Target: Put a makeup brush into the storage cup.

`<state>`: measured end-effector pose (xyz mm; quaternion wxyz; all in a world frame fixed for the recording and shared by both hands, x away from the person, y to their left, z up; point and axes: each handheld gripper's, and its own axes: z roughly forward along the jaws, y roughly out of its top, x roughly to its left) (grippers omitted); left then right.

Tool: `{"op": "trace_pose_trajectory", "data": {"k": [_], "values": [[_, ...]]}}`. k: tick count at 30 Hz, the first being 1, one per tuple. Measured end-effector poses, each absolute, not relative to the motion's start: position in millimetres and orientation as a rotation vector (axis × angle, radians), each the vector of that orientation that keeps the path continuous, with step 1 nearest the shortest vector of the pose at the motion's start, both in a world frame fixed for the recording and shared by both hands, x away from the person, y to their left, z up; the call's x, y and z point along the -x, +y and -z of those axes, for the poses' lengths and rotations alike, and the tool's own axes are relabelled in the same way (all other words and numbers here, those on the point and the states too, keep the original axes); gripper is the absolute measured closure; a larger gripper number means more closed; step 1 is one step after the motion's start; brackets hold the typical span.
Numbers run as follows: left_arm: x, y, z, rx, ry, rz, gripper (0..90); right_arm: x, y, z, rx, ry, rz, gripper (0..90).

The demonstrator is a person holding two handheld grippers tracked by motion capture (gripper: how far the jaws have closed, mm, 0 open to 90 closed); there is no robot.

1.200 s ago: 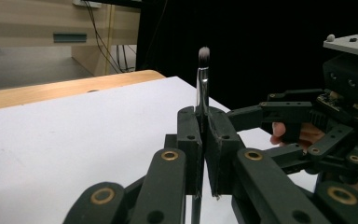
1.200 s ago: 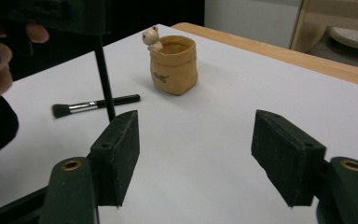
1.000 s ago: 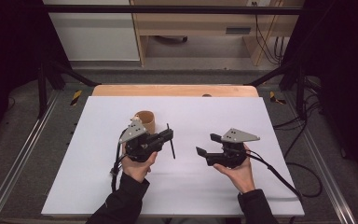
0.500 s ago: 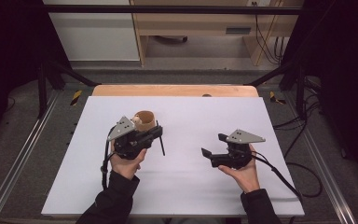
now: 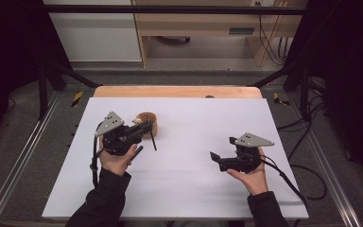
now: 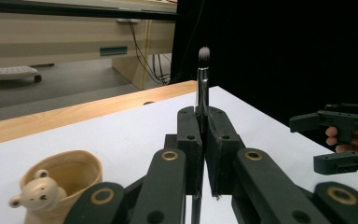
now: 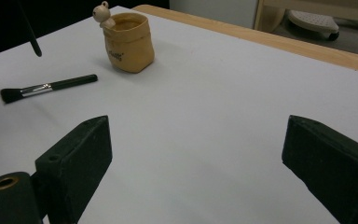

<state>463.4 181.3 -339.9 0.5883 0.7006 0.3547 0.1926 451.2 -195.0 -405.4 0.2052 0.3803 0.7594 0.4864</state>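
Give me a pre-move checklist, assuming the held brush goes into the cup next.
1. Left gripper shut firmly on the held brush: ok, jaws clamp its handle, bristles up.
2. Cup upright with its mouth open: ok, nothing seen inside.
3. Brush lined up over the cup: not ok; in the left gripper view the cup sits off to the side.
4. Handle tip free of the table: cannot tell.
5. Right gripper out of the way: ok, open and well away from the cup.
6. Second brush clear of the cup: ok, flat on the table, apart from it.
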Motion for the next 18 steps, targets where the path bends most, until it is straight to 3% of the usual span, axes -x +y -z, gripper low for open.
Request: {"op": "trace_pose_trajectory", "data": {"k": [18], "values": [[-477, 194, 332, -1.651, 0.843, -0.486, 84.7, -448, -202, 410, -1.088, 2.107, -1.332, 8.0]]}}
